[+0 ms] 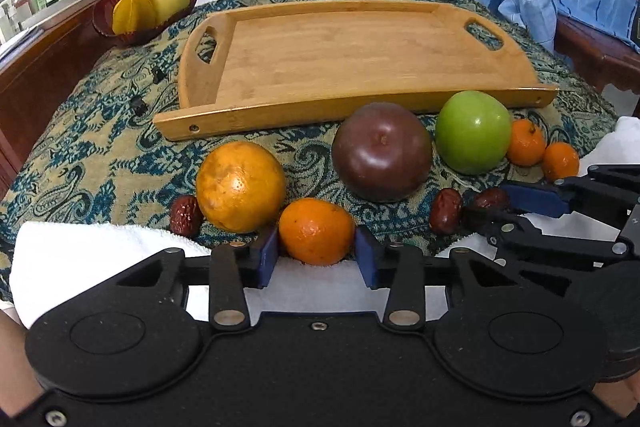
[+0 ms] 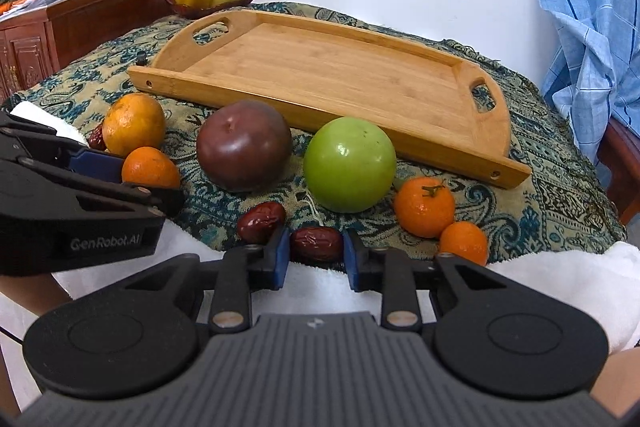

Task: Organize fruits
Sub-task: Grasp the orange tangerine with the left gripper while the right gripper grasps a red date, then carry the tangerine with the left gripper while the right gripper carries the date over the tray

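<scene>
- Left claw (image 1: 316, 251) is closed on a small orange mandarin (image 1: 316, 231); both blue pads (image 1: 267, 251) are seen pressed against its sides.
- That mandarin is located at the near edge of the paisley-clothed surface (image 1: 100, 155), just beside a large yellow-orange citrus (image 1: 240, 185).
- Right claw (image 2: 316, 253) is closed on a wrinkled dark red date (image 2: 316, 244), with pads touching both of its ends.
- A second red date (image 2: 261, 221) is seen just beside it, to the left.
- A dark purple round fruit (image 2: 244, 145), a green apple (image 2: 349, 164) and two more small mandarins (image 2: 425, 206) are lined up in front of the tray.
- The rectangular bamboo tray with cut-out handles (image 2: 400, 75) is placed behind the fruit row, with nothing in it.
- A red bowl (image 1: 105, 11) holding yellow fruit is set at the far left corner.
</scene>
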Motion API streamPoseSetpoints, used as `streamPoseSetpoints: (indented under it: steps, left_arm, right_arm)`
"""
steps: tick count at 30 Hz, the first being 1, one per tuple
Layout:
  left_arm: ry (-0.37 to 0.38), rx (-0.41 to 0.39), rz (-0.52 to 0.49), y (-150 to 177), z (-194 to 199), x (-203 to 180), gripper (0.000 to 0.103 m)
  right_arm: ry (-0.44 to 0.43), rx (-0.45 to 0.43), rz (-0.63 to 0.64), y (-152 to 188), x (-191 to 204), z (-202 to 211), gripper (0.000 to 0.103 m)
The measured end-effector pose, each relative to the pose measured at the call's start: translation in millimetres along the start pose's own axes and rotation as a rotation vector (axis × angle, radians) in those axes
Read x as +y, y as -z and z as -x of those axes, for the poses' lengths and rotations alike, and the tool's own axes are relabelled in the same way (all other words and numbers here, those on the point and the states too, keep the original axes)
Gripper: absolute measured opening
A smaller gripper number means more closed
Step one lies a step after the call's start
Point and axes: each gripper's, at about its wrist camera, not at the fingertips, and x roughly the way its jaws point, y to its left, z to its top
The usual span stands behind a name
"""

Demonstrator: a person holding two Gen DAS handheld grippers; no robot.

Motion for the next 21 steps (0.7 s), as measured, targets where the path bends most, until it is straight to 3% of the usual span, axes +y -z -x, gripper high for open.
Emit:
streamPoseSetpoints:
  steps: [11,21]
  left_arm:
    - [0.007,-0.072,-0.005,-14,28,-4,0.038]
    - [0.023,-0.125,0.028,-62,35,6,0.038]
  right_arm:
    - [-0.01,-0.07,-0.036,-16,-3,23,0.033]
    - [-0.02,-0.152,-0.123,-58,-40,29,0.033]
